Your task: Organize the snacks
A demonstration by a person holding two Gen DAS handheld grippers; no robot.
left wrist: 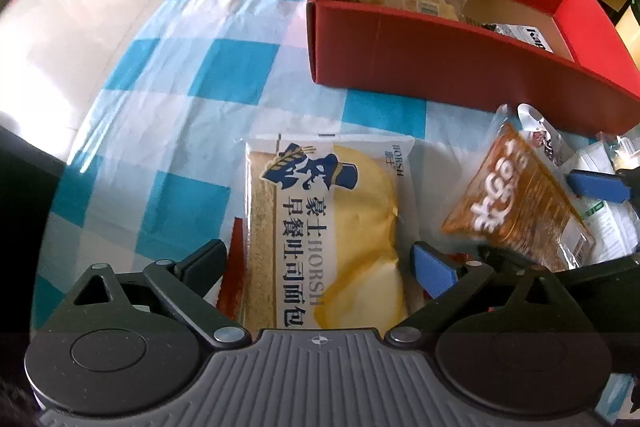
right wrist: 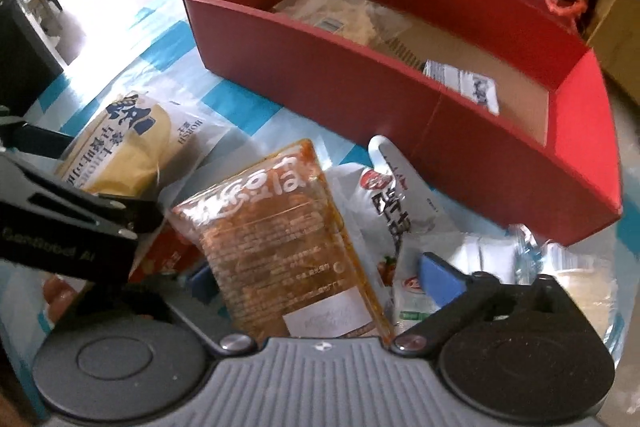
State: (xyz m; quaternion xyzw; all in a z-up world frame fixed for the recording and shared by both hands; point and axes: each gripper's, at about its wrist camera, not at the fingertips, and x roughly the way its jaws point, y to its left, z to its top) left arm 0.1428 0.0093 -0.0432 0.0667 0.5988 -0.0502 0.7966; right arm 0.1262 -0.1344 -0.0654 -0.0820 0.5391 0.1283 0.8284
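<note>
Checkered cloth lies bare left of the red box.

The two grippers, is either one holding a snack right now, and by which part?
Left gripper straddles the bread pack's near end; right gripper straddles the orange packet's bottom. Firm grip cannot be told.

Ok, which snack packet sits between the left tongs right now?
The pale yellow Horsh bread packet, with the blue top-hat logo, lies between the open left tongs. The orange translucent packet lies between the right tongs instead.
</note>
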